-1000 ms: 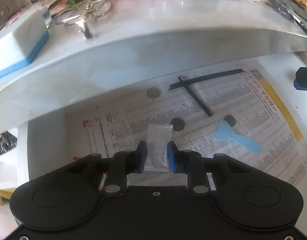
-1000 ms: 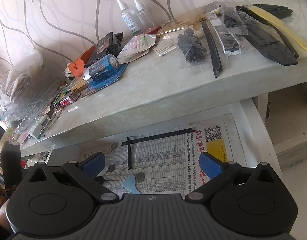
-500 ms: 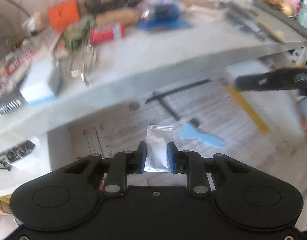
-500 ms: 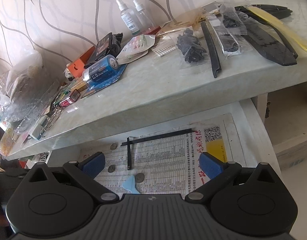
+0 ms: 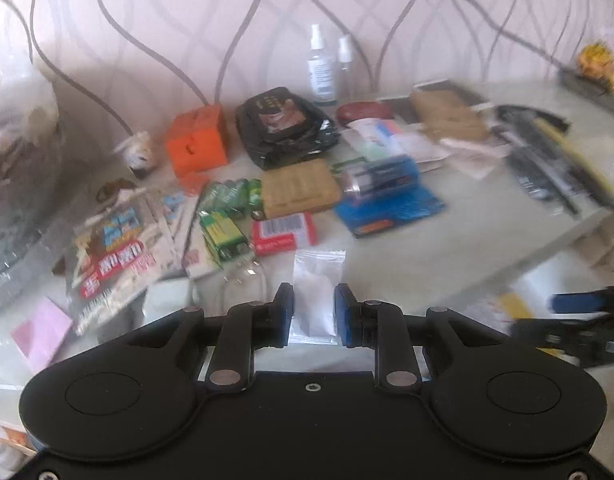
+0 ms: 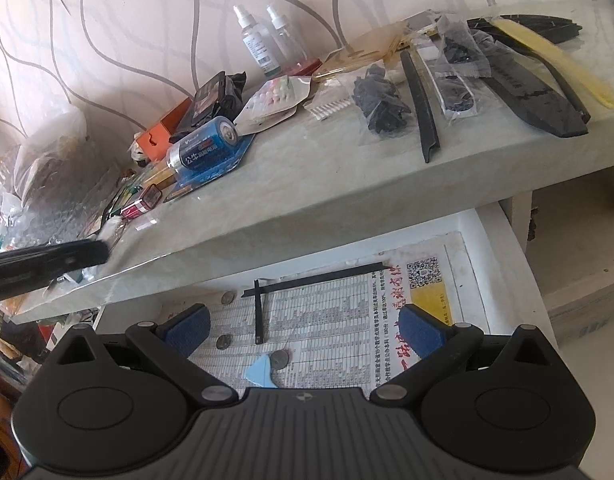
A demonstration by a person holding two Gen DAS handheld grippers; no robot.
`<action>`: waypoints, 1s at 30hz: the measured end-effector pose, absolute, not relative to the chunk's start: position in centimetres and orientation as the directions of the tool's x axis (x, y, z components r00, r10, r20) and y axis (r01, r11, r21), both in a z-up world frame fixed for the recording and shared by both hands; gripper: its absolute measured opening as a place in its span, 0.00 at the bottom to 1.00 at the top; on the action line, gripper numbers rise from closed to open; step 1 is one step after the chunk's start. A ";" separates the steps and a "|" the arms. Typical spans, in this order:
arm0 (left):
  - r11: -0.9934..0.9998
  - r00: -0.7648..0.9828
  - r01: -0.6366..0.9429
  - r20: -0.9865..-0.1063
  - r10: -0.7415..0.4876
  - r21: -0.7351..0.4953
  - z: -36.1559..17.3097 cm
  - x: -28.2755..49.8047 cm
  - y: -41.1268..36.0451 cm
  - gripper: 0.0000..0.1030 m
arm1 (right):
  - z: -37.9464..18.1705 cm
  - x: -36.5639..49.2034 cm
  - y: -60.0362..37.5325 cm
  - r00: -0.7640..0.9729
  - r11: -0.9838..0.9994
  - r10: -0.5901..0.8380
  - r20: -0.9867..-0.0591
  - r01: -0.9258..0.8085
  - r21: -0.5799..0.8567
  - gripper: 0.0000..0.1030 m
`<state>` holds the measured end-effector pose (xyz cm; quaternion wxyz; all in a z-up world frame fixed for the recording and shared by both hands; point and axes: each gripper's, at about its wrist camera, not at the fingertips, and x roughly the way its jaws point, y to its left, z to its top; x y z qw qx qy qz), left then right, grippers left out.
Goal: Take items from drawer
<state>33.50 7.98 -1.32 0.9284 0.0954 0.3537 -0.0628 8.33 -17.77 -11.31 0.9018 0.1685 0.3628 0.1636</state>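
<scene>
Wavy-lined wallpaper backs a cluttered tabletop (image 5: 447,248) above the open drawer (image 6: 503,264). Nearest in the left view, a small clear bag (image 5: 316,292) is clamped between the left gripper's (image 5: 313,310) pads, pitched downward over the tabletop's front edge, judged ready for setting down beyond. The right gripper (image 6: 303,330) is held spread and empty, angled down over the drawer's paper lining, where coins (image 6: 279,358) and a blue scraper (image 6: 261,372) lie.

Cluttered tabletop (image 6: 347,176) bears spray bottles (image 6: 263,40), battery pack (image 6: 207,152); drawer (image 6: 503,264) holds coins (image 6: 279,358).
</scene>
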 end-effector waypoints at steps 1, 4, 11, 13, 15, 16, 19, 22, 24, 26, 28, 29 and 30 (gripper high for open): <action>0.975 0.744 0.177 -0.667 -0.042 0.135 -1.5 33.7 8.0 0.22 | -11.3 8.3 -17.8 0.684 0.890 0.417 -0.598 -0.173 0.423 1.00; 0.977 0.748 0.159 -0.663 -0.024 0.144 -1.9 34.3 8.0 0.25 | -11.3 8.3 -17.8 0.685 0.889 0.418 -0.597 -0.174 0.423 1.00; 0.965 0.757 0.223 -0.649 -0.082 0.138 -0.3 31.9 8.3 0.41 | -11.3 8.4 -17.7 0.683 0.888 0.422 -0.596 -0.179 0.424 1.00; 0.950 0.714 0.289 -0.688 -0.131 0.119 -0.1 30.8 8.4 0.46 | -11.3 8.4 -17.7 0.683 0.888 0.423 -0.596 -0.180 0.424 1.00; 0.930 0.630 0.354 -0.759 -0.163 0.094 -0.6 29.9 8.5 0.51 | -11.3 8.5 -17.6 0.682 0.888 0.424 -0.596 -0.181 0.424 1.00; 0.926 0.590 0.367 -0.792 -0.157 0.090 -1.2 29.5 8.6 0.53 | -11.3 8.5 -17.6 0.681 0.888 0.424 -0.597 -0.181 0.423 1.00; 0.910 0.496 0.399 -0.861 -0.115 0.109 -3.3 28.4 8.8 0.53 | -11.3 8.5 -17.6 0.679 0.888 0.425 -0.598 -0.184 0.422 1.00; 0.875 0.446 0.455 -0.893 -0.064 0.165 -6.0 28.0 8.9 0.53 | -11.2 8.5 -17.6 0.680 0.888 0.425 -0.598 -0.185 0.420 1.00; 0.832 0.422 0.517 -0.905 -0.044 0.200 -7.9 28.1 8.9 0.53 | -11.2 8.5 -17.6 0.680 0.888 0.424 -0.598 -0.185 0.420 1.00; 0.769 0.402 0.595 -0.915 -0.032 0.235 -9.5 28.3 9.0 0.53 | -11.2 8.5 -17.6 0.680 0.888 0.424 -0.599 -0.183 0.421 1.00; 0.712 0.362 0.667 -0.931 -0.055 0.218 -10.5 28.7 9.5 0.53 | -11.3 8.5 -17.7 0.677 0.888 0.425 -0.601 -0.182 0.422 1.00; 0.684 0.338 0.702 -0.938 -0.073 0.200 -10.9 29.0 9.7 0.53 | -11.3 8.5 -17.6 0.675 0.888 0.426 -0.602 -0.184 0.422 1.00; 0.652 0.316 0.736 -0.944 -0.094 0.182 -11.2 29.1 10.0 0.53 | -11.3 8.5 -17.6 0.673 0.888 0.427 -0.604 -0.185 0.421 1.00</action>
